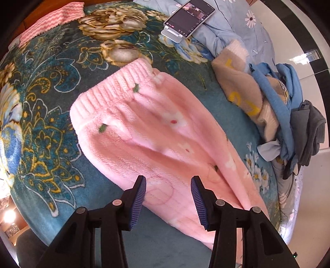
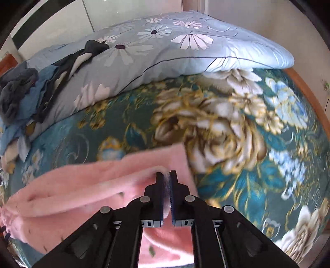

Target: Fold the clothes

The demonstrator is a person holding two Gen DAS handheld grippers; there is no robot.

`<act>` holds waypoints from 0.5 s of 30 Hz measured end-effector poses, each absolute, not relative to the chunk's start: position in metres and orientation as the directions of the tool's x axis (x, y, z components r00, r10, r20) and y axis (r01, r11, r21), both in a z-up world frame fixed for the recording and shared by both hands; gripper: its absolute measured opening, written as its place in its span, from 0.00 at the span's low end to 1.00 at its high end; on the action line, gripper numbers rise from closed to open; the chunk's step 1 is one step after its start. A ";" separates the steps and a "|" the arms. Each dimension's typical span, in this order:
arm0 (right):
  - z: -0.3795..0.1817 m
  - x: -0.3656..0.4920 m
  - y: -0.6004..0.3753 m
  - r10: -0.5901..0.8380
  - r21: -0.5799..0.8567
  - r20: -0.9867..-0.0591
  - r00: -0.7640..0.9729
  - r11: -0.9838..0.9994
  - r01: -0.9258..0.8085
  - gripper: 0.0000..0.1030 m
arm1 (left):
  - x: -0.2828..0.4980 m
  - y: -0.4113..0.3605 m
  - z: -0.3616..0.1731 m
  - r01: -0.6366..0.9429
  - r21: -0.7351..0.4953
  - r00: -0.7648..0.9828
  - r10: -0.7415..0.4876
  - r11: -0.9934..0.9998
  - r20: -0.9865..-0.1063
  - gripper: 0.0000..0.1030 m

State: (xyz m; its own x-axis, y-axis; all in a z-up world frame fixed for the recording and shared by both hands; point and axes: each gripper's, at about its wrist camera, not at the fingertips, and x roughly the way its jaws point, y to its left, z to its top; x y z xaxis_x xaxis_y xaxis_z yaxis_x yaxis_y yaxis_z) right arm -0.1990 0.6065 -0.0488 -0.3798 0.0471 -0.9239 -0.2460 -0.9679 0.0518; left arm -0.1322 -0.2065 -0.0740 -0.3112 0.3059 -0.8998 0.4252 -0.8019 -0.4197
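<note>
Pink fleece trousers lie on the teal floral blanket, ribbed waistband toward the far left, legs running toward the near right. My left gripper is open and empty, hovering just above the trousers' lower part. In the right wrist view my right gripper is shut on a fold of the pink trousers and holds that part lifted off the blanket.
A heap of clothes, beige, blue and grey, sits at the bed's right edge. A phone on a stand stands at the back beside a light blue daisy quilt. A pink zigzag cloth lies far left.
</note>
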 end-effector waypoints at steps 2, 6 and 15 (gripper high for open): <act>-0.056 -0.218 0.607 0.075 0.011 -0.935 -0.346 -0.971 -0.240 0.05 | -0.131 -0.206 -0.074 0.428 -0.419 -0.309 0.307 -0.801 -0.900 0.48; -0.079 -0.230 0.600 0.111 -0.039 -0.951 -0.288 -0.969 -0.245 0.05 | -0.130 -0.208 -0.073 0.427 -0.420 -0.306 0.308 -0.801 -0.901 0.48; -0.070 -0.239 0.610 0.175 -0.105 -0.940 -0.292 -0.965 -0.239 0.29 | -0.149 -0.212 -0.074 0.411 -0.386 -0.293 0.281 -0.826 -0.914 0.50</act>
